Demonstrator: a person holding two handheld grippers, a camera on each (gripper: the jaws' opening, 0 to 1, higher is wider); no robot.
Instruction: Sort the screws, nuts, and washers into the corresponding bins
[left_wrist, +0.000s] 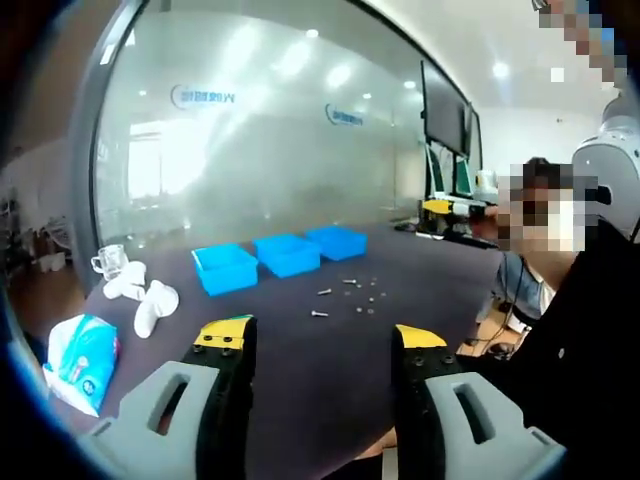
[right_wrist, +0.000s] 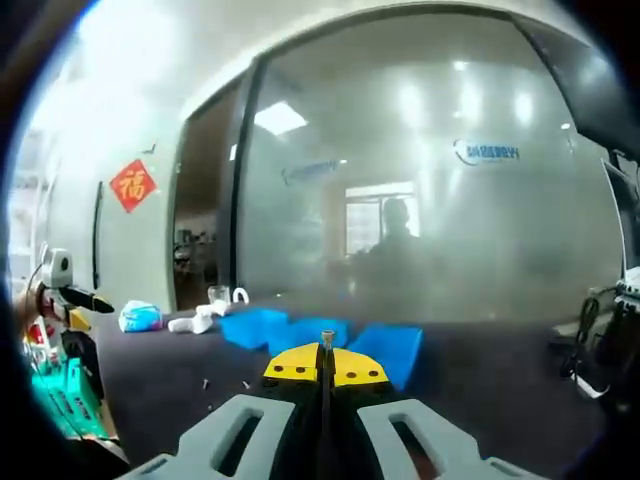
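Right gripper pinches a screw above the table; left gripper hangs wide apart and empty.

The right jaws are closed, the screw standing upright between their yellow tips, with the three blue bins just beyond. The left jaws frame the dark table, where loose hardware lies scattered near the bins. I judge sorting barely under way: several pieces are left on the table, and the bins' contents can't be seen. A tissue pack sits at the table's near corner. The glass wall's blue logo is too blurred to read; a red sign bears "福".
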